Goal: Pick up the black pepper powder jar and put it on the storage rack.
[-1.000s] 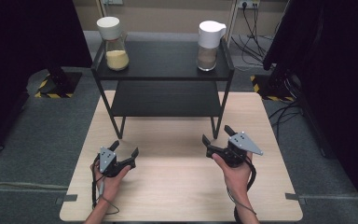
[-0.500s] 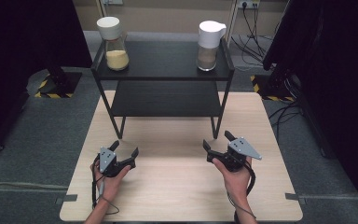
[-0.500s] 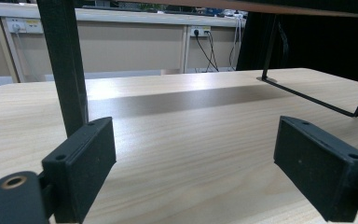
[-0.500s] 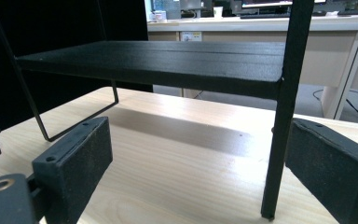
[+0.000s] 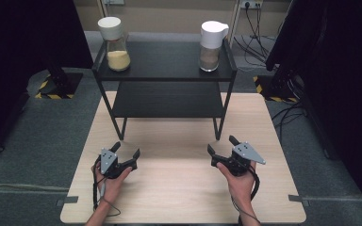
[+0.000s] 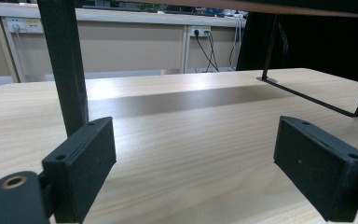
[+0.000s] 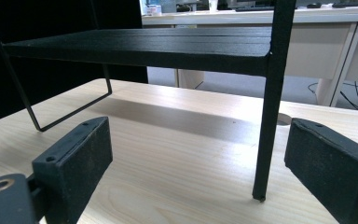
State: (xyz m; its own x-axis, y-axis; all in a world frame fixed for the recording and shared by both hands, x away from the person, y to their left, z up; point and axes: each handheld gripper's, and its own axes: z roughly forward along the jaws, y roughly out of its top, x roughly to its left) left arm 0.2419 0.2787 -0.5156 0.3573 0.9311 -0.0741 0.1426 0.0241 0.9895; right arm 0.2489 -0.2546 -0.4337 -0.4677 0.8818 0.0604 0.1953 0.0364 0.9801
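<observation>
On top of the black shelf [image 5: 165, 61] at the far end of the desk [image 5: 184, 197] I see two containers, well apart. At the left corner stands a clear glass jar [image 5: 115, 44] with a wide cream-white lid, filled about a third with a yellow powder or fine grain. At the right corner stands a second jar [image 5: 211, 45] with a white lid that has a small spout on one side; it holds a brownish, sandy-looking material in its lower part. Both stand upright. I can read no label or writing on either one from the high view.

Below, the shelf's lower board is bare, and its thin black legs rest on the pale wood of the desk.

Near my edge of the desk, my left gripper [image 5: 125, 157] sits in my left hand [image 5: 111, 181], its fingers [image 6: 81, 163] spread wide with nothing between them but desk surface. My right gripper [image 5: 220, 147] is in my right hand [image 5: 238, 181], and its fingers [image 7: 72, 163] are likewise spread apart and empty; one shelf leg [image 7: 270, 107] stands ahead between them, touching neither.
</observation>
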